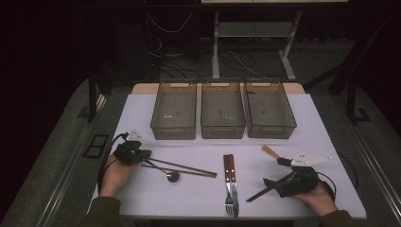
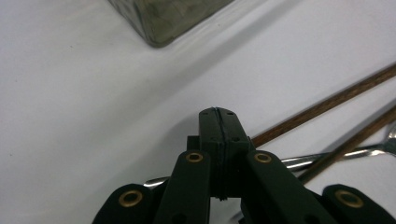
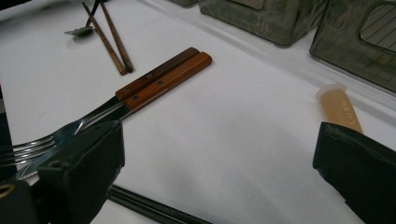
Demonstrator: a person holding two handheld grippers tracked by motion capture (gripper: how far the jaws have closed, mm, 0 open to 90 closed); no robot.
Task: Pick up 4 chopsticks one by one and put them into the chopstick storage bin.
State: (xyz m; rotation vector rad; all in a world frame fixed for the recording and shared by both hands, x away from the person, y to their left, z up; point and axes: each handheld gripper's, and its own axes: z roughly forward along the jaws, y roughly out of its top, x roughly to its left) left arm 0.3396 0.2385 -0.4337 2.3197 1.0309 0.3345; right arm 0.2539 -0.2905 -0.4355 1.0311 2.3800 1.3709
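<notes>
My left gripper [image 1: 147, 153] [image 2: 218, 116] rests at the table's left side, shut with nothing visible between its jaws. Its tip lies over the thin handle of a spoon [image 1: 172, 176] [image 2: 303, 161], beside a pair of brown chopsticks [image 1: 189, 169] [image 2: 327, 106]. A fork and a knife with wooden handles [image 1: 230, 179] [image 3: 159, 79] lie side by side in the middle. My right gripper [image 1: 275, 173] [image 3: 219, 177] stands open at the right. A tan tube [image 1: 271, 151] [image 3: 343, 109] lies just beyond its right jaw, and the fork's tines end near its left jaw.
Three see-through grey bins [image 1: 173, 111] [image 1: 222, 109] [image 1: 269, 109] stand in a row at the back of the white table [image 1: 307, 127]. A dark pair of sticks [image 1: 257, 194] [image 3: 149, 207] lies under my right gripper. Cables and table legs fill the dark floor behind.
</notes>
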